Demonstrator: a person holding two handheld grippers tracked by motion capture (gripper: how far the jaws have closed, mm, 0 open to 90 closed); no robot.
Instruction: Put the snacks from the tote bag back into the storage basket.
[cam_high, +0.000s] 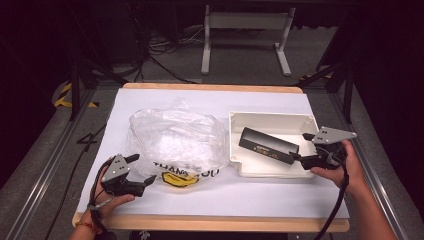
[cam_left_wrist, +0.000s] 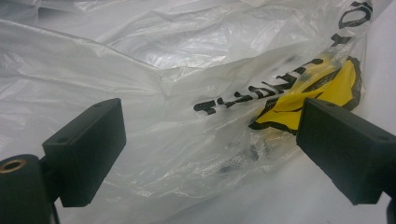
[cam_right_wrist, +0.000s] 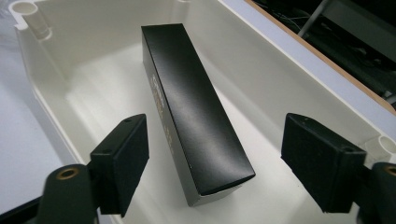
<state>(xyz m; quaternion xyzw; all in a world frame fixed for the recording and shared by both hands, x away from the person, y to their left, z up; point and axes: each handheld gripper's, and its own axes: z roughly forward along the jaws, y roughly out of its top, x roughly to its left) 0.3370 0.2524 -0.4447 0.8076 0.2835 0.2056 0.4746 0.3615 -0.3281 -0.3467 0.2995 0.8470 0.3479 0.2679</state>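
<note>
Straddling the black box (cam_right_wrist: 194, 109) unclenched, the right claw (cam_right_wrist: 215, 163) reveals the tray (cam_right_wrist: 56, 88) corner posts.

Plenty of bare worktop (cam_high: 210, 197) in front of the white tray (cam_high: 240, 167); left of that tray the crumpled bag (cam_high: 175, 137) blocks things, and its walls box in the black box (cam_high: 267, 146).

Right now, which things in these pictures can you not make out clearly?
- Print on the black box: too small in the high view, seen edge-on in the right gripper view.
- Contents of the plastic bag: crumpled film blurs them in the left gripper view.
- Bag lettering: folds hide part in the high view.
- Tray: near end cut off in the right gripper view.
</note>
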